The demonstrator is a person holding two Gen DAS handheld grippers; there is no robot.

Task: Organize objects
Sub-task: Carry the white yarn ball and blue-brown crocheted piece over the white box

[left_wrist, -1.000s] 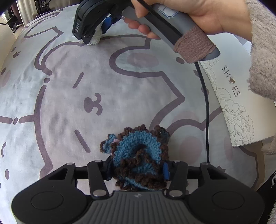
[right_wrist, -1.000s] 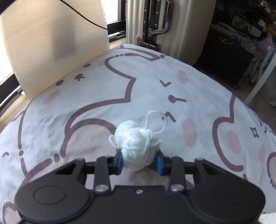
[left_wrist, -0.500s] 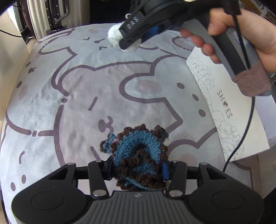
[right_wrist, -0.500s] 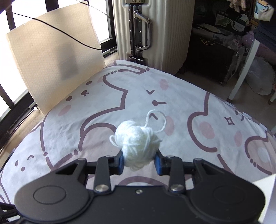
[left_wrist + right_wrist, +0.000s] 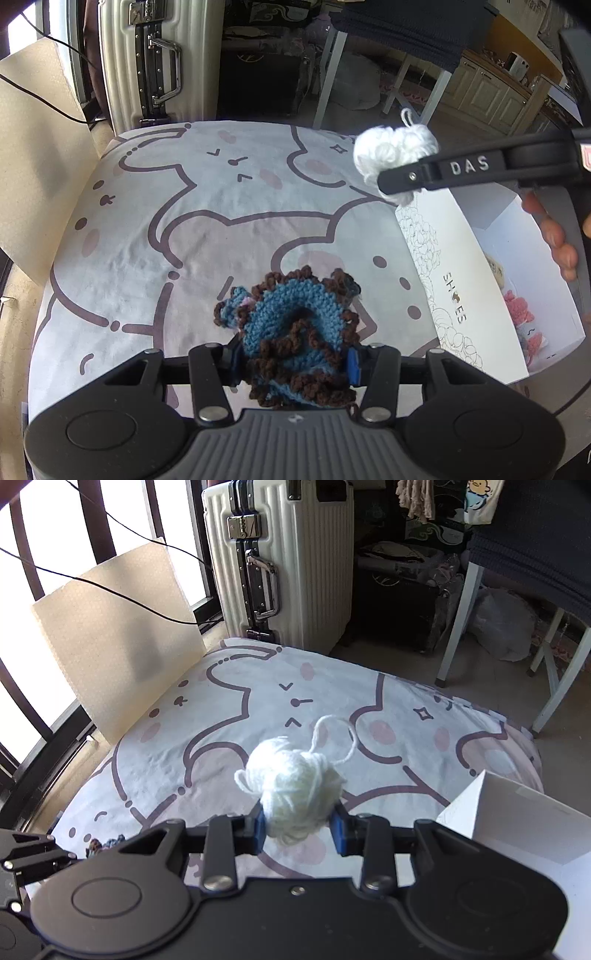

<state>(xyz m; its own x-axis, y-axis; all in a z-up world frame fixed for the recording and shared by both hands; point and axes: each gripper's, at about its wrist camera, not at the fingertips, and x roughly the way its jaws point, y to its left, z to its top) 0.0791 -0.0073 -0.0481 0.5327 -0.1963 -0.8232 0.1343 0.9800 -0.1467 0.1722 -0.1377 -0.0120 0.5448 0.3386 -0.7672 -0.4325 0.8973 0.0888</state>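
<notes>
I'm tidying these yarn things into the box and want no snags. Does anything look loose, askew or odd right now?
One thing: a loose loop of strand sticks up out of the white yarn ball that the right hand-held gripper holds, so it could catch. The blue and brown crochet piece in the left hand-held gripper looks intact.

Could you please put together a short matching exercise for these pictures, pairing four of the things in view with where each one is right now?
Things:
1. white yarn ball
2. blue and brown crochet piece
3. pink knitted item
4. white suitcase

Places:
A. standing on the floor beyond the far end of the cartoon-print sheet
B. clamped in the left gripper
C. lying inside the open shoe box
D. clamped in the right gripper

Pairs: 1-D, 2-B, 3-C, 4-A
</notes>
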